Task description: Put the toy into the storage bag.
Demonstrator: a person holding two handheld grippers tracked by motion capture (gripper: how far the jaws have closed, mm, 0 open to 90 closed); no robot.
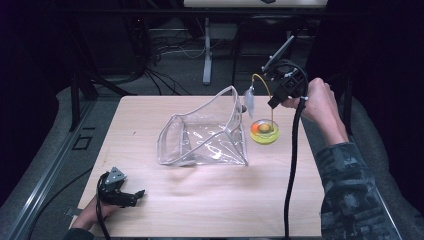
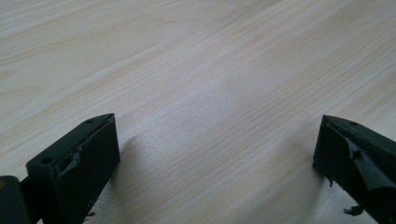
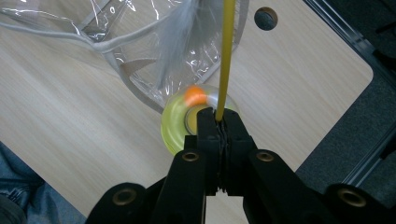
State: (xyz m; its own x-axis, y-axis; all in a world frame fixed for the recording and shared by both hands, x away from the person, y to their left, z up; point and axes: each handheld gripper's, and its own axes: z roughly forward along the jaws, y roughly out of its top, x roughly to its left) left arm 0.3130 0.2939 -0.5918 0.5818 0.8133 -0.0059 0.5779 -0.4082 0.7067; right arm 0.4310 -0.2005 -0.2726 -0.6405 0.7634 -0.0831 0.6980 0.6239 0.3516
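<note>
**What the views leave unclear**

In the right gripper view, the thin yellow rod point(image 3: 226, 56) runs off the top edge, and its lower end vanishes between the shut black jaws of the right gripper point(image 3: 219, 122). The round yellow-green translucent disc toy point(image 3: 180, 122) is blurred and half covered by those jaws. The clear plastic zip pouch point(image 3: 116, 28) is cut off at the top edge.

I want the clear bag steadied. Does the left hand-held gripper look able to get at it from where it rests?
Probably yes. The left hand-held gripper lies open at the table's near left corner, and only bare wood separates it from the clear bag; the right hand-held gripper works beyond the bag's far side.
</note>
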